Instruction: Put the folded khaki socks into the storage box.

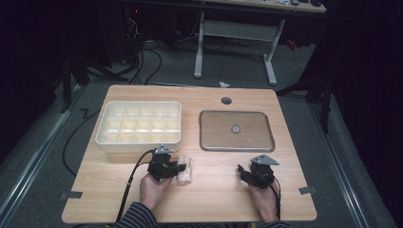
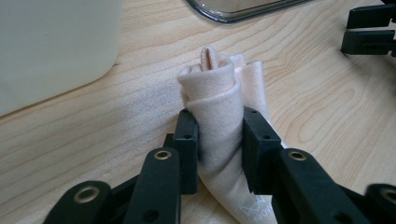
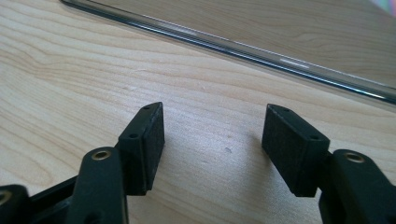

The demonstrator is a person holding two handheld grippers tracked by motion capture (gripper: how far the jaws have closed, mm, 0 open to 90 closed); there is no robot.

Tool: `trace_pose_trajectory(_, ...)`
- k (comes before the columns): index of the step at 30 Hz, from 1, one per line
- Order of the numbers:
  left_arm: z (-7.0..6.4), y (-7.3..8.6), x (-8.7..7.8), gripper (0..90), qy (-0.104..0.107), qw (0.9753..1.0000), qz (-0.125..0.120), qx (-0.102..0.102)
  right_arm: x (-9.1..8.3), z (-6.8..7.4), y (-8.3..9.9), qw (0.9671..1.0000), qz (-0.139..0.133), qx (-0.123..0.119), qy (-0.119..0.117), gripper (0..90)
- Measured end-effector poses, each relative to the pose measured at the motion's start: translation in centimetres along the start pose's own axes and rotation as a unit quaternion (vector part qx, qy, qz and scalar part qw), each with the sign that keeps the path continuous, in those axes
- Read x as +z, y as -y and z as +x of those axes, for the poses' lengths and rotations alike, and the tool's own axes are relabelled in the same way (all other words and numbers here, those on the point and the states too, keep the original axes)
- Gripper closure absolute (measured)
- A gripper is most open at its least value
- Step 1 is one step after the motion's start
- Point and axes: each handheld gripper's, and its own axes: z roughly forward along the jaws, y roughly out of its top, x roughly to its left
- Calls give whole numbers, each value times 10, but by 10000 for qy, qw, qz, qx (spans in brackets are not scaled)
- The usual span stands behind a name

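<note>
Soft cream fabric, rolled into a short bundle, is the item in hand. The rolled cloth [image 2: 217, 116] lies on the worktop [image 1: 214, 190] near the front edge, just right of the left gripper [image 1: 177, 167] and in front of the compartment box [image 1: 139, 124]. In the left gripper view the jaws are pressed against both sides of the roll at about mid-length, and the fabric bulges slightly above the pads, so the grip is pinching the cloth.

Handling judgement: the cloth is light, compliant and not fragile. It will deform rather than resist, and the loose outer layer may unwind if gripped only at an end. Grip across the middle of the roll, over all layers, as at present. Slip is unlikely, as the weave looks matt against the pads.

The right gripper [image 1: 252, 174] rests low over bare worktop, well apart from the cloth, with its jaws spread and nothing between them.

Farther back, the flat tray [image 1: 205, 142] with a metal rim sits to the right of the compartment box; a small round object lies at its centre.
</note>
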Motion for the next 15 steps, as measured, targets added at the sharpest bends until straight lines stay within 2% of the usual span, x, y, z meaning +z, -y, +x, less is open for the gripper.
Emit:
trace_pose_trajectory(1, 1, 0, -1, 713, 2, 10000, -7, -2, 1, -3, -1, 9999, 35, 119, -77, 377)
trace_pose_trajectory(15, 4, -1, -20, 716, -87, 9998, -35, 148, 1, -2, -1, 9999, 39, 77, -83, 358)
